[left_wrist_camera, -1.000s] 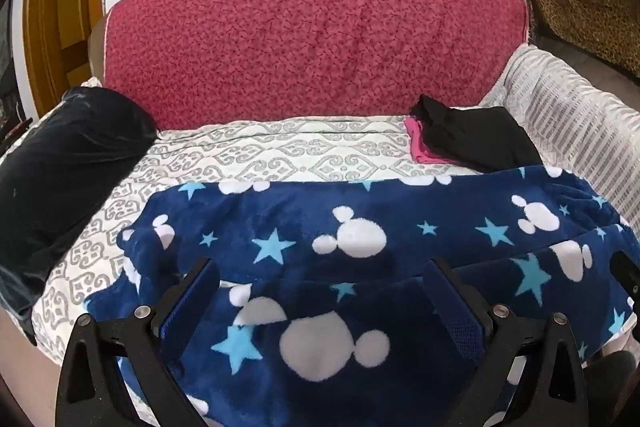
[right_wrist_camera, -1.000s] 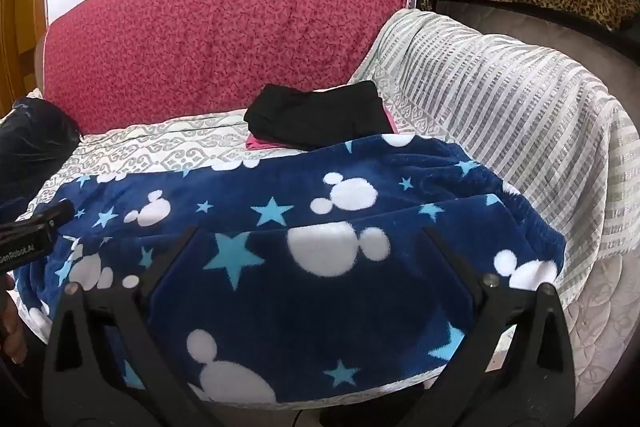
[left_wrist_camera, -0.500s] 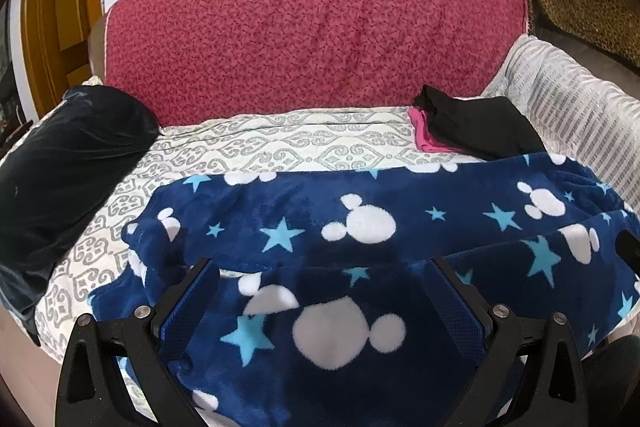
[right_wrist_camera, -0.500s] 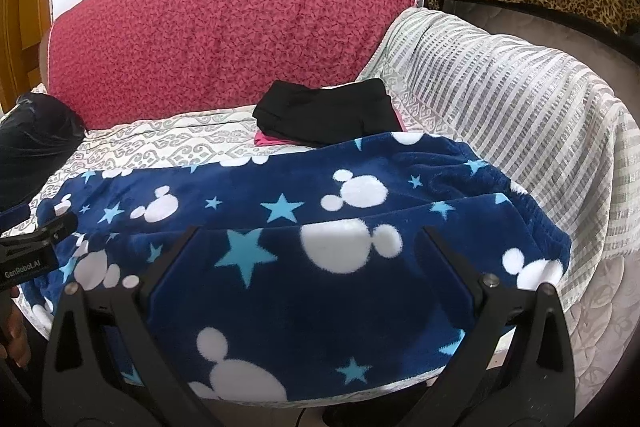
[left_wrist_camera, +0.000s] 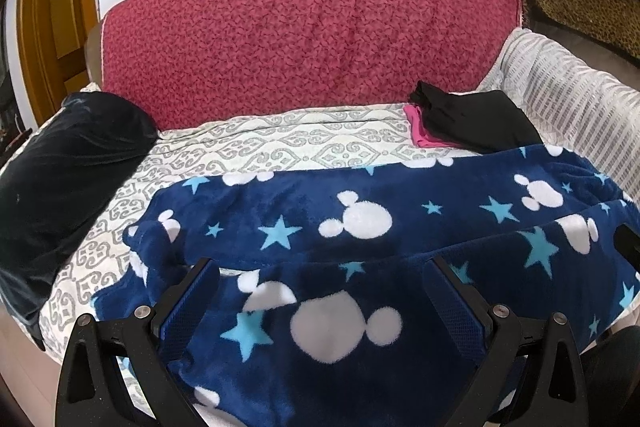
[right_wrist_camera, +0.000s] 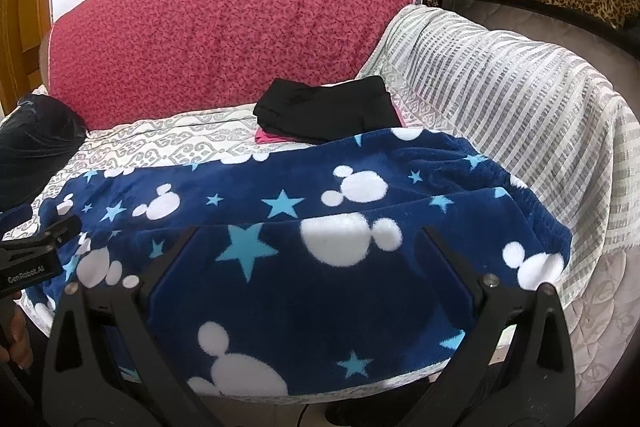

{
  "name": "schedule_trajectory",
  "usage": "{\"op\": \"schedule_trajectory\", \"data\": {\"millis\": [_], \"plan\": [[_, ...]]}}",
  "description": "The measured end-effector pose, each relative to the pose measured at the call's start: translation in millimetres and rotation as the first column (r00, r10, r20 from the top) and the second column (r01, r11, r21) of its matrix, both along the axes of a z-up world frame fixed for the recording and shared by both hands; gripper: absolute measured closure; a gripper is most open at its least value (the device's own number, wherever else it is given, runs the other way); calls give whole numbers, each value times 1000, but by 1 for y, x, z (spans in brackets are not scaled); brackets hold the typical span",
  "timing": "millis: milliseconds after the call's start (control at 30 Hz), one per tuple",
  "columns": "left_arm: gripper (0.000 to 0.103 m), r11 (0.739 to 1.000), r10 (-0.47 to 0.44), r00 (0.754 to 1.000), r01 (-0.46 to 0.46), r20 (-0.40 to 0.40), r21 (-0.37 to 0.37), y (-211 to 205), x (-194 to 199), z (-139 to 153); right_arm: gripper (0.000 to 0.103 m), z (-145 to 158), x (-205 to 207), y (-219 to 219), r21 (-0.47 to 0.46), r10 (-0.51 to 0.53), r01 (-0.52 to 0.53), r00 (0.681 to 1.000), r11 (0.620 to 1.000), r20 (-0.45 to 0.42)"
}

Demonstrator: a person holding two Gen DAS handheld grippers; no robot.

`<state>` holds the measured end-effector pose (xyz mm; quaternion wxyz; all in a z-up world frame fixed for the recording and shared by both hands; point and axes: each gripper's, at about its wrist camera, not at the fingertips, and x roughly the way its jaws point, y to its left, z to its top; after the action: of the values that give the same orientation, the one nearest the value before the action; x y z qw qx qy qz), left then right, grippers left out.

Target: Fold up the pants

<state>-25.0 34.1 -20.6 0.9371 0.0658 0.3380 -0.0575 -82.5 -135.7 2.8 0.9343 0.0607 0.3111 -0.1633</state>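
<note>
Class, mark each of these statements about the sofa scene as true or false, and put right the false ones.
1. The blue pants lie spread across the sofa seat. True.
2. The left gripper is clamped shut on the pants. False: its jaws stand wide open, nothing between them.
3. A folded black garment sits on top of a pink one near the back of the seat. True.
4. The sofa backrest cover is green. False: it is red with a small pattern.
5. The right gripper has its jaws open. True.
6. The black cushion lies on top of the pants. False: it sits apart, at the seat's other end from the folded garments.
</note>
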Motion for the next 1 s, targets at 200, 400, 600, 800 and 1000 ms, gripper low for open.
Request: {"op": "schedule_trajectory", "data": {"millis": [200, 400, 600, 800, 1000], "plan": [[0, 1000, -3, 1000, 3, 4, 9, -1, -2, 1, 1, 0, -2, 0, 5, 0, 0, 1000, 1000, 1], [0, 1000, -7, 1000, 7, 5, 14, -3, -4, 0, 1, 0, -3, -2, 15, -3, 3, 1000, 1000, 0], [0, 1000, -10, 1000, 10, 2, 19, -3, -4, -1, 1, -1, -5, -2, 20, -4, 4, 1000, 1000, -2], [0, 1000, -11, 1000, 11, 0, 20, -3, -5, -1, 1, -1, -6, -4, 30, -6, 6, 1000, 1000, -2], [0, 1000, -14, 1000, 14, 1, 21, -4, -7, -3, 1, -2, -7, -5, 36, -7, 7, 1000, 999, -3]]}}
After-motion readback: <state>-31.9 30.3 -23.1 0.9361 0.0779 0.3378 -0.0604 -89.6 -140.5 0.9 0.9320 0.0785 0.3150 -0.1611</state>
